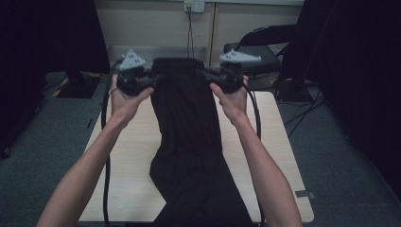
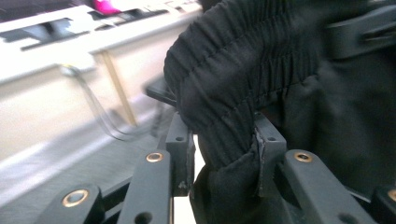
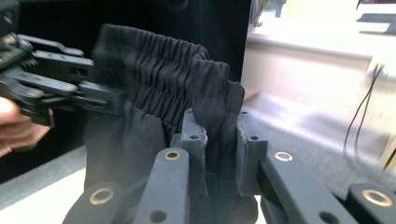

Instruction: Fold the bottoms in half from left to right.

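Trousers (image 1: 189, 142), black, elastic waistband: held up by the waistband at the far end of the tabletop (image 1: 127, 156), legs trailing down toward the person and off the near edge

Left gripper (image 1: 142, 80): pinching the waistband at its left corner. In the left gripper view the gathered band (image 2: 224, 88) sits squeezed between the two jaws, fabric bunched below them. Grip looks deep, not just an edge

Right gripper (image 1: 218, 78): pinching the right corner of the same band. Right gripper view shows a fold of cloth (image 3: 217, 121) clamped between the jaws, w/ the other gripper (image 3: 51, 88) on the band farther off

Waistband is stretched between the two grippers, roughly level, lifted clear of the wood. Upper part of the garment hangs fairly straight; lower part lies rumpled on the tabletop, one side bulging out, legs overlapped or twisted (cannot tell which)

Progress, my read: pick-up and two-corner grasp done, garment raised. Approx early-to-mid stage. Left to do, prob.: shake or drag the legs flat, lay the band down, then fold. No fold made yet as far as visible, lower half not smoothed
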A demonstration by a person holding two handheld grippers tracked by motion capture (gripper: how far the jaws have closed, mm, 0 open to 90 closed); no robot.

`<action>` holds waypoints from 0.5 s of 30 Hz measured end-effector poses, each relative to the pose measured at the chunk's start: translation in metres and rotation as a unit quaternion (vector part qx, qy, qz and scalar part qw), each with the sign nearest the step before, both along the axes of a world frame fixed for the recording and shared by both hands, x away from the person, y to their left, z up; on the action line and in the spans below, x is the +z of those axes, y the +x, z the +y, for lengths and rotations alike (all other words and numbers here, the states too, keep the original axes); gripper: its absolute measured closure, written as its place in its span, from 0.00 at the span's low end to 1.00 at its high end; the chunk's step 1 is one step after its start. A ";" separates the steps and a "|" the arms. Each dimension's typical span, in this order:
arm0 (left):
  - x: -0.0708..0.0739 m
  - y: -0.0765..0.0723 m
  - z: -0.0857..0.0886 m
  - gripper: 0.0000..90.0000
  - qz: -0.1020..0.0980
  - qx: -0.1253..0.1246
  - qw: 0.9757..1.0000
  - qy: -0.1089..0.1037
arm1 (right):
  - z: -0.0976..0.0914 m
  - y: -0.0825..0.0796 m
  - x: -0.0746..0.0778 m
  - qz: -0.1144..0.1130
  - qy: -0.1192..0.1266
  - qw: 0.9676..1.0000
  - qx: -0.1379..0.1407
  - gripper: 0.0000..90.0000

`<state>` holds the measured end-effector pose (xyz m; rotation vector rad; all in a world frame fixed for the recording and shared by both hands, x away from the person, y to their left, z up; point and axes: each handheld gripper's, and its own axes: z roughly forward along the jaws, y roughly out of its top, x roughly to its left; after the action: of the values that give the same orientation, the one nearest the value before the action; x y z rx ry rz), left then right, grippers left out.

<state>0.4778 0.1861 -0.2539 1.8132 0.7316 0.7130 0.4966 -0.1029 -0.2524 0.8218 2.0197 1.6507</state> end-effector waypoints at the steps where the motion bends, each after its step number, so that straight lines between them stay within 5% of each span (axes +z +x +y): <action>1: -0.015 -0.005 -0.005 0.74 0.012 -0.013 1.000 -0.002 | 0.000 0.000 0.000 0.000 0.000 1.000 0.000 0.86; 2: -0.035 -0.013 -0.012 0.73 0.020 -0.025 0.999 0.011 | -0.013 -0.003 -0.028 0.025 -0.002 1.000 0.008 0.86; 6: -0.069 -0.033 -0.017 0.73 0.047 -0.054 0.997 -0.007 | -0.028 -0.017 -0.058 0.047 -0.012 0.999 0.025 0.85; 10: -0.092 -0.059 -0.018 0.73 0.076 -0.070 0.995 -0.007 | -0.037 -0.044 -0.079 0.063 -0.022 0.997 0.049 0.85; 12: -0.097 -0.078 -0.018 0.73 0.070 -0.081 0.994 -0.011 | -0.041 -0.059 -0.086 0.072 -0.020 0.995 0.063 0.85; 15: -0.112 -0.110 -0.016 0.72 0.104 -0.102 0.989 -0.008 | -0.046 -0.083 -0.095 0.080 -0.012 0.993 0.084 0.85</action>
<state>0.3679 0.1696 -0.3655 1.9341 0.6705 0.3867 0.4136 -0.1487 -0.3469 0.8191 2.2704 1.6948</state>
